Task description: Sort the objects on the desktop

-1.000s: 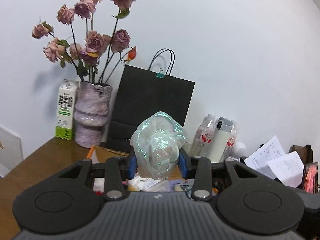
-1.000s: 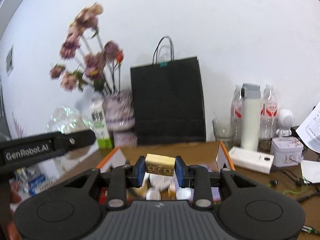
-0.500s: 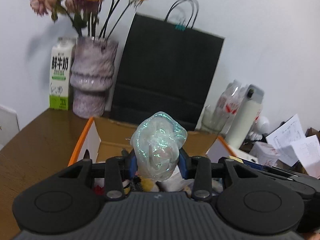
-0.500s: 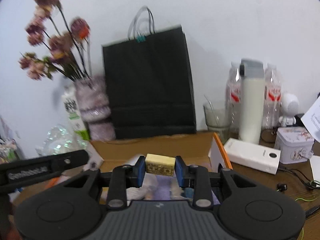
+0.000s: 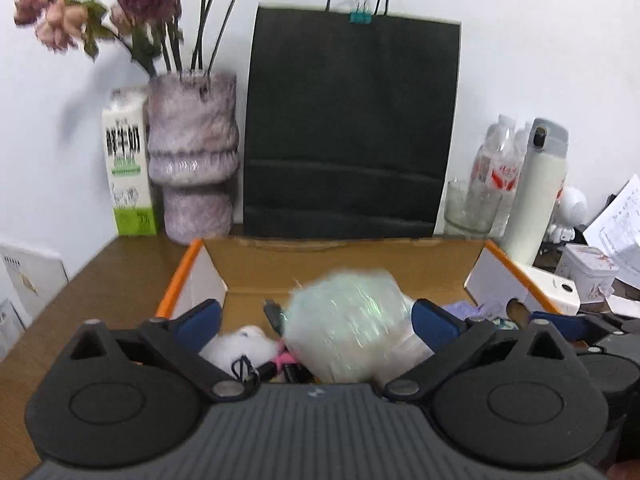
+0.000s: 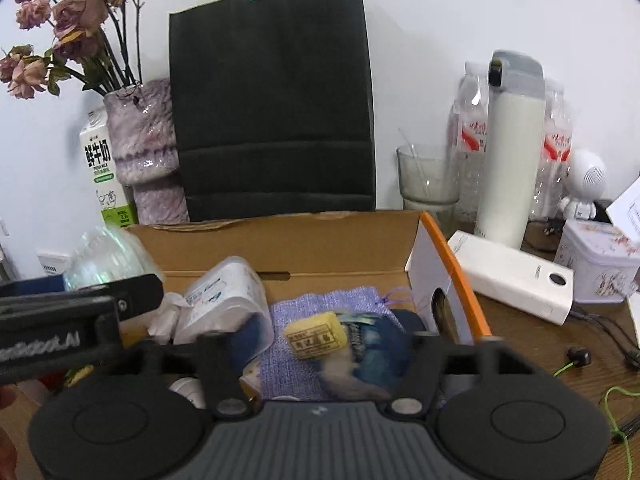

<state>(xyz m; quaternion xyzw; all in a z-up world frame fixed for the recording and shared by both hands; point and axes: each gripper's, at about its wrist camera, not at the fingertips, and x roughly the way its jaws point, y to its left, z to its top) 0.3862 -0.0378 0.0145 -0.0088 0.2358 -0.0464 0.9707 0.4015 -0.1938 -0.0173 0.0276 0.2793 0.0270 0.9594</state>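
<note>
Left wrist view: I see the cardboard box (image 5: 256,268) open at the top, orange-edged flaps standing at its left and right. Its far wall sits just in front of the black paper bag (image 5: 352,128). Bare wooden desk (image 5: 100,280) lies left of the box; the right side is crowded.

Count, far row: one milk carton (image 5: 128,168), one vase (image 5: 192,152), one glass (image 5: 472,208), one white flask (image 5: 536,188), two water bottles (image 6: 468,128) flanking it in the right wrist view.

My left gripper (image 5: 316,320) is spread wide. The iridescent bundle (image 5: 348,332), motion-blurred, sits between the blue pads over the box contents; I cannot tell whether it touches the right pad.

My right gripper (image 6: 320,344) is also spread wide and blurred. The yellow block (image 6: 316,334) is between the fingers, clear of both, over the purple cloth (image 6: 296,344) inside the box. A plastic wipes pack (image 6: 224,300) lies to its left. Right of the box: one white power bank (image 6: 512,276) and one tin (image 6: 600,264).
</note>
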